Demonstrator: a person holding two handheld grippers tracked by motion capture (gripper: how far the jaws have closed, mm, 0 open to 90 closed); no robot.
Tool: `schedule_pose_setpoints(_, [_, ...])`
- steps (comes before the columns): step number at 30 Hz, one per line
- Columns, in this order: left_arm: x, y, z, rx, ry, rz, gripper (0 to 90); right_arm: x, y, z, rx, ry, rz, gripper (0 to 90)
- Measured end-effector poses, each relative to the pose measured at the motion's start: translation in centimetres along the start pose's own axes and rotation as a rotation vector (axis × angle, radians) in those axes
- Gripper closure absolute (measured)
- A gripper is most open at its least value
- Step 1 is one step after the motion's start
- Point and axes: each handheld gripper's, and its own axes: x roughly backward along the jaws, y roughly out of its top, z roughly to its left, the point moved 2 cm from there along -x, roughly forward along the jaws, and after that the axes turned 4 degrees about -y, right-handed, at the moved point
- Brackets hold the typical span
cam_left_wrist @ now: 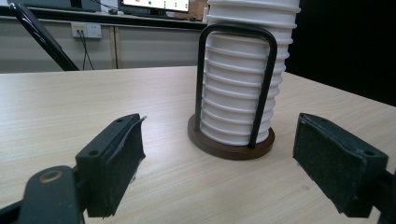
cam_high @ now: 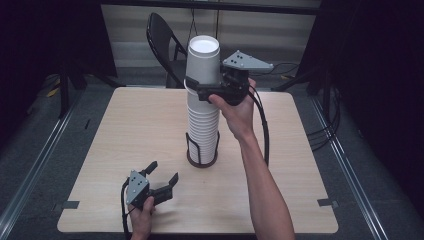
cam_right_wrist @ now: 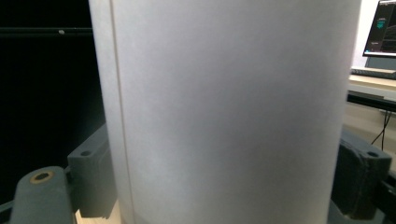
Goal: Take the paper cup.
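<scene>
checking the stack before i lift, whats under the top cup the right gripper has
Under the top cup, held by the right gripper, a tall stack of white cups stands in a black wire holder on the table. How deep it nests is hidden.

The tall stack of white paper cups (cam_high: pixel 202 107) in its black wire holder with a round dark wooden base (cam_left_wrist: pixel 230 148) stands mid-table and blocks any straight pass across the centre of the pale wooden table (cam_high: pixel 125 130). To its left the tabletop lies open to the edge. On its right, a forearm (cam_high: pixel 262 185) crosses the near side, narrowing that lane. A black folding chair (cam_high: pixel 162 42) stands beyond the far edge.
</scene>
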Motion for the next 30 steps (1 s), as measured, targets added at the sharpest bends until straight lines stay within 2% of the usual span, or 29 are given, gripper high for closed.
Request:
schedule_pose_setpoints(10, [0.0, 0.0, 0.0, 0.002, 0.000, -0.001, 16.1, 0.0, 1.2, 0.1, -0.012, 0.015, -0.037, 13.3])
schedule_pose_setpoints(22, [0.0, 0.0, 0.0, 0.004, -0.003, 0.000, 16.1, 0.1, 2.6, 0.1, -0.004, 0.019, -0.060, 13.7])
schedule_pose_setpoints(26, [0.0, 0.0, 0.0, 0.002, -0.001, 0.001, 16.1, 0.4, 3.2, 0.1, -0.013, 0.025, -0.087, 13.8])
schedule_pose_setpoints(29, [0.0, 0.0, 0.0, 0.003, -0.001, -0.001, 16.1, 0.4, 3.3, 0.2, -0.013, 0.024, -0.088, 13.9])
schedule_pose_setpoints(30, [0.0, 0.0, 0.0, 0.002, -0.001, 0.000, 16.1, 0.5, 3.3, 0.2, -0.026, 0.026, -0.094, 14.0])
